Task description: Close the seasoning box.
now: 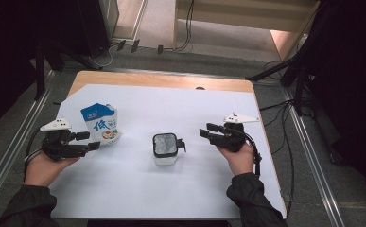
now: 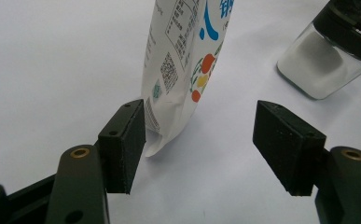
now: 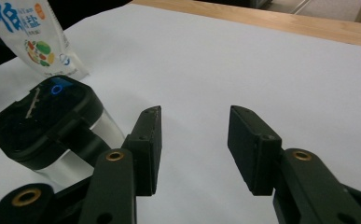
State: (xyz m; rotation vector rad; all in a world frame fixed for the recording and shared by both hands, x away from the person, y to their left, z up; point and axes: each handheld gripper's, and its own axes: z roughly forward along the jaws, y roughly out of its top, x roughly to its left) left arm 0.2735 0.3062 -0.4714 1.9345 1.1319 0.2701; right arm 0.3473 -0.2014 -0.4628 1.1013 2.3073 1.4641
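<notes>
**Salt pouch and jar wait between two open grippers**

On the white surface, near its left edge, your left gripper [image 1: 88, 141] sits with its jaws spread wide around the bottom corner of the salt pouch [image 1: 101, 124]. In the left gripper view one pad stands at the pouch's lower seam, touching or nearly so, while the other stands well apart, so nothing is clamped. Toward the right edge, your right gripper [image 1: 208, 131] is partly open and empty, with bare surface between its jaws in its own view. Just ahead of it, at the middle of the surface, stands the clear jar [image 1: 165, 149] with its black lid [image 3: 43, 119].

The pouch looks like soft printed film, upright but slightly slumped, likely to buckle and slide if you squeeze its belly. Take it along the stiffer side seam or the sealed top band.

The jar looks rigid and probably glass, holding white grains, so it is likely heavier, smooth and breakable. Grip its flat walls below the lid, or the lid's squared sides, and keep it level.
</notes>
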